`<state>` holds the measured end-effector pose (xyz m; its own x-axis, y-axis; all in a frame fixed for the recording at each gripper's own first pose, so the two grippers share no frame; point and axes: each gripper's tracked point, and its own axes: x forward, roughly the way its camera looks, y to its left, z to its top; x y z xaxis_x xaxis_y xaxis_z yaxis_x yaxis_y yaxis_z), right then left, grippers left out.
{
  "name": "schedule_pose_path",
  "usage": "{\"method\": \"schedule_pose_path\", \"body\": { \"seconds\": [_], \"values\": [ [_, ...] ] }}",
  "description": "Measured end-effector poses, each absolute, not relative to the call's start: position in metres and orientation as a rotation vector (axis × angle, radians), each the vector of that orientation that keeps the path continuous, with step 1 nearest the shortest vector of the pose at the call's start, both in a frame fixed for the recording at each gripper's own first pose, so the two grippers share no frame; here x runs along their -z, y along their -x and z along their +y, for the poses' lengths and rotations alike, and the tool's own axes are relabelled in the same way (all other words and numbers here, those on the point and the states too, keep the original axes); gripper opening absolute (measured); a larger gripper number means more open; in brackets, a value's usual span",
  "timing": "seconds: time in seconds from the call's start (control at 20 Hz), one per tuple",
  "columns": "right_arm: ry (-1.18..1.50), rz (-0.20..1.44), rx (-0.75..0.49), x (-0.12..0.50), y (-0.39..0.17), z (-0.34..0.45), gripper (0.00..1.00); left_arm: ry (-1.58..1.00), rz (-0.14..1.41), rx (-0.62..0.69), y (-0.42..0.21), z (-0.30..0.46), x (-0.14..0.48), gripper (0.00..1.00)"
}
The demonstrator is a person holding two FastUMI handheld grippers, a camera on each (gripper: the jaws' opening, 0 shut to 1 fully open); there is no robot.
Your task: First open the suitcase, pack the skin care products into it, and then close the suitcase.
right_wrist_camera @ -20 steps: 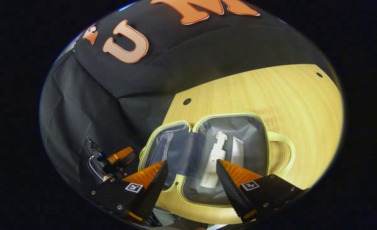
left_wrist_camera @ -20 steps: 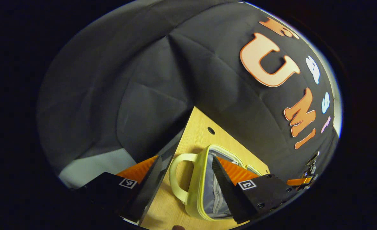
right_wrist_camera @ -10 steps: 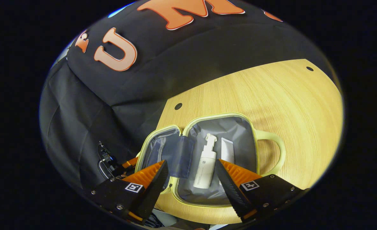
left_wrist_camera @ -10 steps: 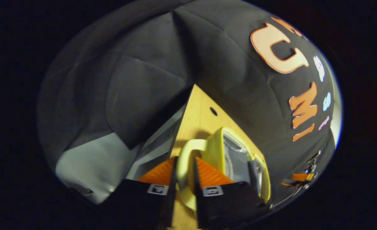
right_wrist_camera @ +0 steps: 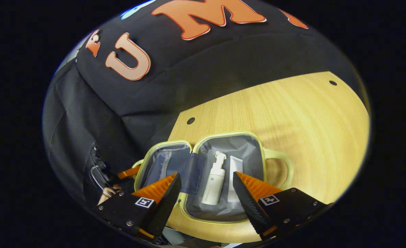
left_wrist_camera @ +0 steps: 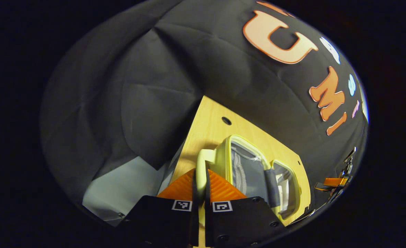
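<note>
Left gripper pinches the handle of the raised half of the suitcase, both fingers pressed on it. Right gripper hangs spread over the open case on the table. Inside the right half lie a pump bottle and what looks like a tube, side by side.
</note>
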<state>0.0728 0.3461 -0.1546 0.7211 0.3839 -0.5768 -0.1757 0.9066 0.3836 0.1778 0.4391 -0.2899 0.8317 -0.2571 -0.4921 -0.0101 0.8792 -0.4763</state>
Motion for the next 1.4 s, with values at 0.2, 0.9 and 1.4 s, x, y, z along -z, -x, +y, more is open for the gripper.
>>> {"method": "schedule_pose_path", "body": {
  "seconds": [0.2,0.9,1.4],
  "values": [
    [-0.291,0.653,-0.343,0.120,-0.076,0.323,0.95,0.446,0.517,0.146,-0.159,0.401,0.213,0.07],
    [-0.251,0.460,-0.307,0.039,-0.100,0.119,0.95,0.132,0.467,0.174,-0.140,0.153,0.092,0.07],
    [-0.164,0.423,-0.248,0.060,-0.114,0.003,0.95,0.055,0.598,0.330,-0.148,-0.043,0.194,0.08]
  ]
}}
